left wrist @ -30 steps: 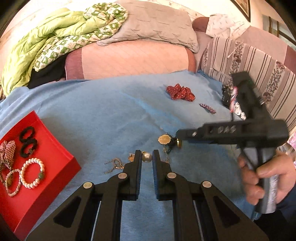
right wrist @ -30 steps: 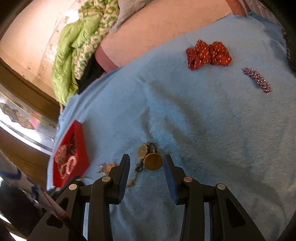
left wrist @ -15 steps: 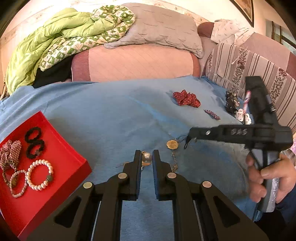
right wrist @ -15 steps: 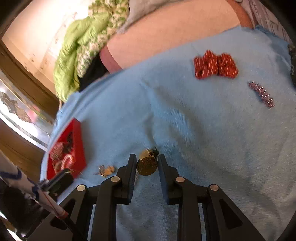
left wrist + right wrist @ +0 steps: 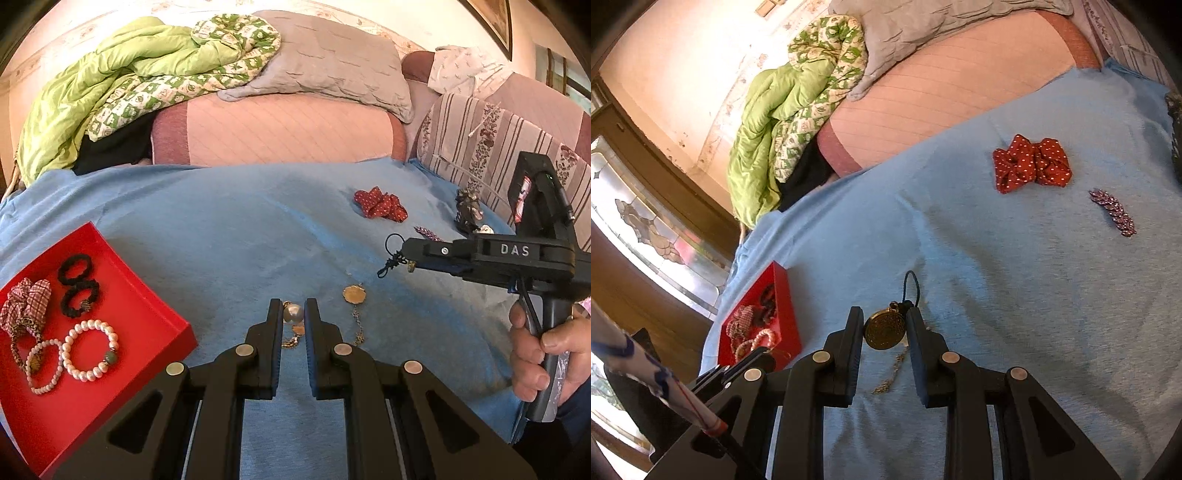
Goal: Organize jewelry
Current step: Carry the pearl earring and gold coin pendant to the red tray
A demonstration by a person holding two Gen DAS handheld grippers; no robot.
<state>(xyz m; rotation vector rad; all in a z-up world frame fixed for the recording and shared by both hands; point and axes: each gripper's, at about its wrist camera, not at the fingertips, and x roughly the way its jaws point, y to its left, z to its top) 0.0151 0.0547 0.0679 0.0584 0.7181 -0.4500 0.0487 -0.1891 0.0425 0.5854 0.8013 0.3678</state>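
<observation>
Right gripper (image 5: 884,325): now pinching round brass medallion (image 5: 885,329), lifted clear of blue blanket (image 5: 1015,280). Left gripper (image 5: 293,314): fingers narrowed around silver pearl bead (image 5: 293,313). Destination: red tray (image 5: 122,325), near left.

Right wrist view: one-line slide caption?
Right claw shut on a gold medallion above the blue blanket, red tray at left.

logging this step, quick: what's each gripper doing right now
Left gripper: fingers closed on the pearl pendant, still down on the blue blanket.
Right gripper: fingers closed on the gold medallion, lifted.
</observation>
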